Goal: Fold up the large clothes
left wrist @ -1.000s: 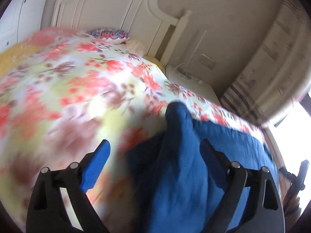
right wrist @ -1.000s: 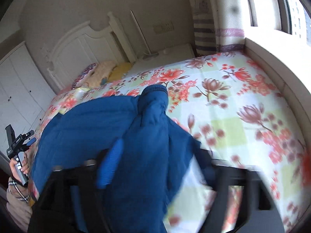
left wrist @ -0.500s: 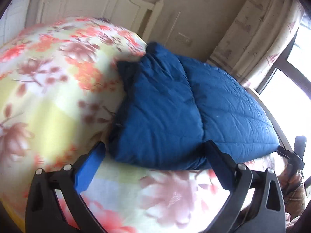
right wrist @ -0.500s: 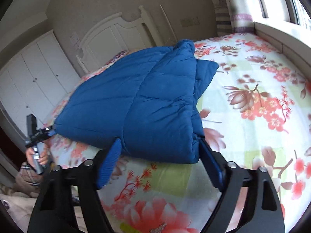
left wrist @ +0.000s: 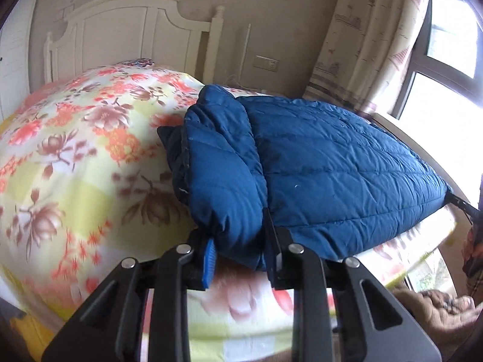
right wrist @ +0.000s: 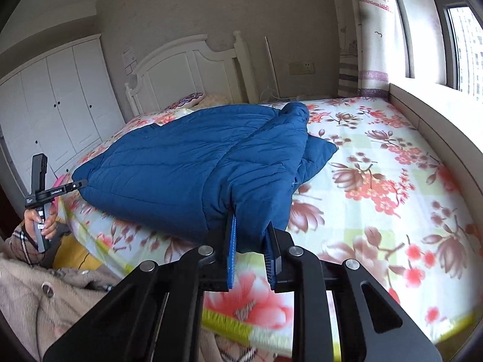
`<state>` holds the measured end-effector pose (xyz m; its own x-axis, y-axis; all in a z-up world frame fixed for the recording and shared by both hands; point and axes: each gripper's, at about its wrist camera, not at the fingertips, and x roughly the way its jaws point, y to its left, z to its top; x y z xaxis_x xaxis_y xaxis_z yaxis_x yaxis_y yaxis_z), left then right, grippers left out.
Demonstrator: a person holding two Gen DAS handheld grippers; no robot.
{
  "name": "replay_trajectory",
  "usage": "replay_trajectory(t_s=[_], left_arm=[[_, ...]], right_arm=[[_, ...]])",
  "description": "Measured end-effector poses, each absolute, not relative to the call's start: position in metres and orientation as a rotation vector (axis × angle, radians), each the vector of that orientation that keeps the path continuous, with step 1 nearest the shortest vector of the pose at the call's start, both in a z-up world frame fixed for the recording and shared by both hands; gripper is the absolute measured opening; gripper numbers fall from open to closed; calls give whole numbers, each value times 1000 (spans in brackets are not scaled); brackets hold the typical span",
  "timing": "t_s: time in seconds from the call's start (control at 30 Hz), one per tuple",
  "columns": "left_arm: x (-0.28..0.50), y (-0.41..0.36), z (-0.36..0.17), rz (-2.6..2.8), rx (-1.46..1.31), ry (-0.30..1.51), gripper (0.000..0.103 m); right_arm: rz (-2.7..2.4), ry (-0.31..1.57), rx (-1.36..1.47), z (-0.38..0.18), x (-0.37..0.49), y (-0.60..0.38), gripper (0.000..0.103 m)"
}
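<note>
blue jacket (left wrist: 317,166) — near hem hidden in tongs

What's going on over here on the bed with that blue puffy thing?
A person is folding a blue quilted down jacket on a floral bedspread, with a handheld claw in each hand. The right claw is shut on the jacket's near corner. The left claw is closing on the other near corner, with fabric between its jaws. The jacket lies bunched, partly folded, near the bed's edge.

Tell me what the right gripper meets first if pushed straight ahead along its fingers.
The blue padded jacket: its near edge already sits between the right gripper fingers, so it would likely bunch the folded bulk ahead.
</note>
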<state>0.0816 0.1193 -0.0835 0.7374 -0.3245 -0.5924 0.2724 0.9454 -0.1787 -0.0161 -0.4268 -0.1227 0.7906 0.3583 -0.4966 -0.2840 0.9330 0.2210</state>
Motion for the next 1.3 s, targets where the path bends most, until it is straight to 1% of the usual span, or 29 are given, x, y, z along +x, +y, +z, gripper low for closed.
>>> replay_trajectory(t_s=[0.17,0.27,0.33,0.37,0.43,0.5,0.53,0.57,0.6,0.63,0.67,0.7,0.77,0.87,0.97,1.03,1.1,1.17,1.2,1.23,1.3], left_arm=[[68,112,-91,-339,-101,665,26],[57,119,-95,-362,-127,679,31],[53,130,-98,-362,-159,698,50],[49,140,-97,-353,-176,699,55],[39,159,-84,-239,-172,653,80],[34,170,-63,-151,-163,585,86],[33,171,-53,-136,-162,563,87],[35,167,-37,-131,-153,533,88],[38,157,-19,-136,-136,497,92],[40,148,-9,-142,-124,469,99],[43,134,4,-146,-106,430,101],[48,115,17,-140,-71,392,101],[65,75,35,-123,19,376,101],[111,15,43,-103,132,429,101],[159,-19,33,-78,159,518,101],[184,-36,18,-63,192,553,101],[218,-49,-15,-38,252,623,101],[251,-50,-66,-30,259,787,101],[257,-49,-81,-48,230,817,101],[257,-46,-83,-58,204,794,101],[257,-47,-84,-52,216,782,101]], right_arm=[[321,590,131,-126,-29,-433,23],[308,625,142,-129,-32,-435,24],[316,665,152,-130,-34,-438,26],[308,685,153,-129,-36,-442,27],[258,672,138,-121,-44,-450,30],[181,617,121,-98,-44,-456,33],[162,588,125,-86,-40,-457,38],[153,550,137,-70,-32,-455,53],[153,512,152,-55,-21,-449,78],[160,490,164,-46,-13,-443,91],[192,454,180,-33,2,-431,99],[233,428,183,-24,14,-417,99],[288,406,147,-8,40,-378,99],[293,420,-16,1,79,-310,99],[296,493,-145,-10,118,-258,99],[301,557,-188,-25,142,-240,99],[293,665,-259,-58,168,-230,99],[333,842,-238,-110,195,-232,99],[364,818,-151,-115,199,-243,99],[370,817,-118,-115,200,-247,99],[363,815,-129,-116,201,-247,99]])
